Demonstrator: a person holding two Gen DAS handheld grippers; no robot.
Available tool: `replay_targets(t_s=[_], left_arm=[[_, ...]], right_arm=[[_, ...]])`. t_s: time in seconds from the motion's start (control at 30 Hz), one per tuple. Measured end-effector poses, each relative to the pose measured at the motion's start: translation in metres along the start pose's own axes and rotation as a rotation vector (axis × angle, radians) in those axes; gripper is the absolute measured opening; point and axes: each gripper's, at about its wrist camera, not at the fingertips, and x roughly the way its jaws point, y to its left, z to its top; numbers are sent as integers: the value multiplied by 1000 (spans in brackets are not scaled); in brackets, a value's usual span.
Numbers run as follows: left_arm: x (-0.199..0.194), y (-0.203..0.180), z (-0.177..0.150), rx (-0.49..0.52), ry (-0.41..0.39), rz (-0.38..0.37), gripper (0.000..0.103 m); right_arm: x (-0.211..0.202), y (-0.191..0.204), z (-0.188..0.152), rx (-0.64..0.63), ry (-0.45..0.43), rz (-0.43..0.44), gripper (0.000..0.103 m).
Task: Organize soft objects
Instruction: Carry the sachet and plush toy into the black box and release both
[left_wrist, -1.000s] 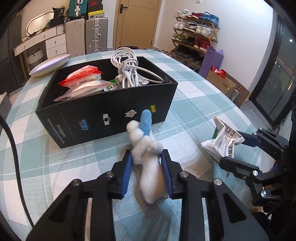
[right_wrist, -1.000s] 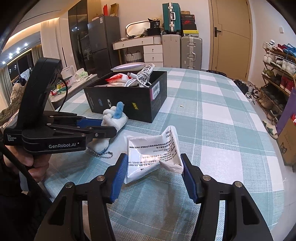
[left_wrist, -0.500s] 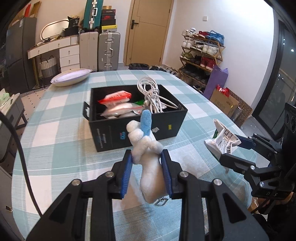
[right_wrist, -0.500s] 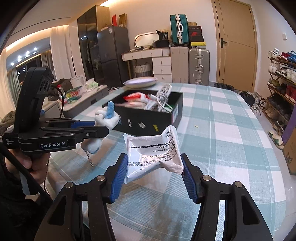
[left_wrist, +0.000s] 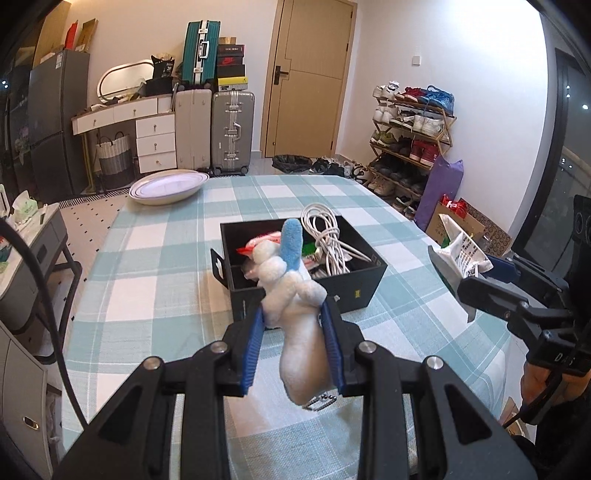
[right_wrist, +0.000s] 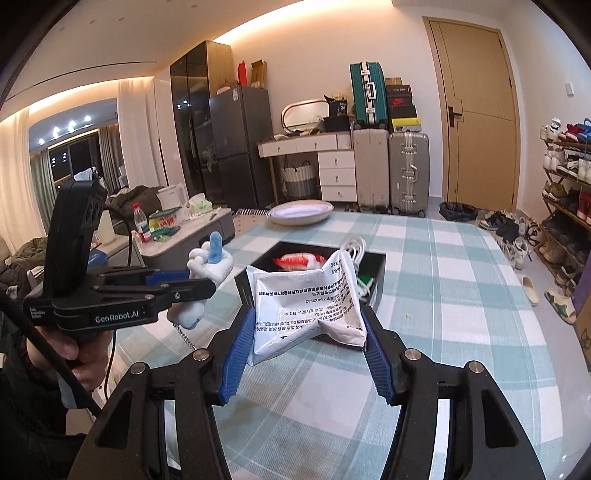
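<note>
My left gripper (left_wrist: 293, 349) is shut on a white plush toy (left_wrist: 295, 306) with a blue ear and a bead chain, held high above the table. It also shows in the right wrist view (right_wrist: 207, 273). My right gripper (right_wrist: 306, 350) is shut on a white printed soft packet (right_wrist: 306, 299), also held in the air; the packet shows at the right of the left wrist view (left_wrist: 461, 254). A black box (left_wrist: 306, 280) on the checked tablecloth holds a red-and-white packet (left_wrist: 258, 243) and a white coiled cable (left_wrist: 328, 236).
A white oval plate (left_wrist: 168, 186) sits at the table's far left edge. The checked table (left_wrist: 155, 266) runs around the box. Suitcases, a drawer unit and a shoe rack stand beyond. A side table with bottles stands at left (right_wrist: 177, 229).
Both grippers have risen well above the table with their objects still held. The box now looks smaller and farther below.
</note>
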Motion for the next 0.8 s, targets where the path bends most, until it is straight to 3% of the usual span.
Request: replay_targets(t_s=[0.33,0.8], left_arm=[[-2,3,23,13,-34,10,30],[30,7,47,17,-16,23,30]], right_arm=[[7,-1,27,-26,-49,-1,57],[46,-22,34,32,-21,-67,57]])
